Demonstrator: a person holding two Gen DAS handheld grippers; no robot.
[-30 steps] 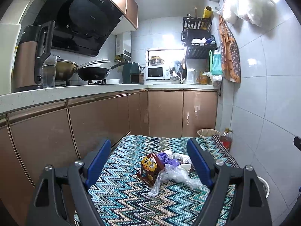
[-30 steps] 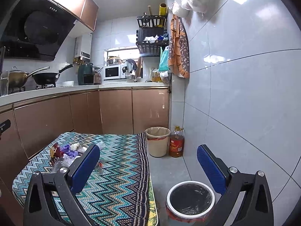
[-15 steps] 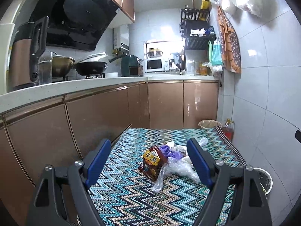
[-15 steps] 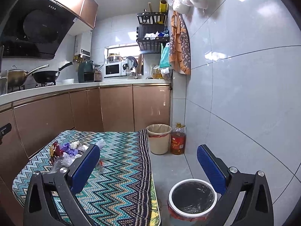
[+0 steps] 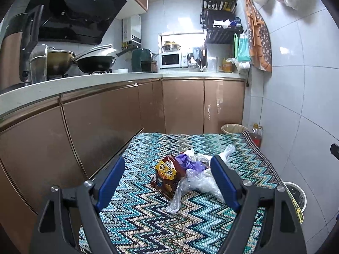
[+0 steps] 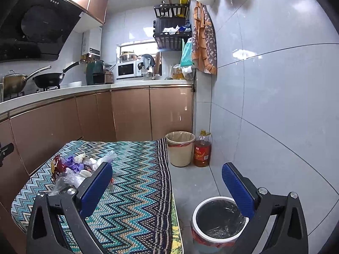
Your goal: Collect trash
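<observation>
A heap of trash lies on a zigzag-patterned cloth (image 5: 148, 209): a red snack bag (image 5: 166, 174), purple wrappers (image 5: 188, 162) and clear plastic bags (image 5: 198, 183). My left gripper (image 5: 168, 168) is open, above and short of the heap, which shows between its blue fingers. The heap also shows at the left of the right wrist view (image 6: 72, 169). My right gripper (image 6: 167, 175) is open and empty, over the cloth's right edge. A white-rimmed bin with a black liner (image 6: 220, 218) stands on the floor below it.
A beige bin (image 6: 180, 148) and an oil bottle (image 6: 202, 150) stand by the far wall. Brown cabinets (image 5: 101, 124) run along the left under a counter with pans. The tiled wall (image 6: 275, 105) is close on the right.
Both cameras have tilted and dropped a little; the trash heap now sits lower and nearer between the left fingers. Both grippers stay open.
</observation>
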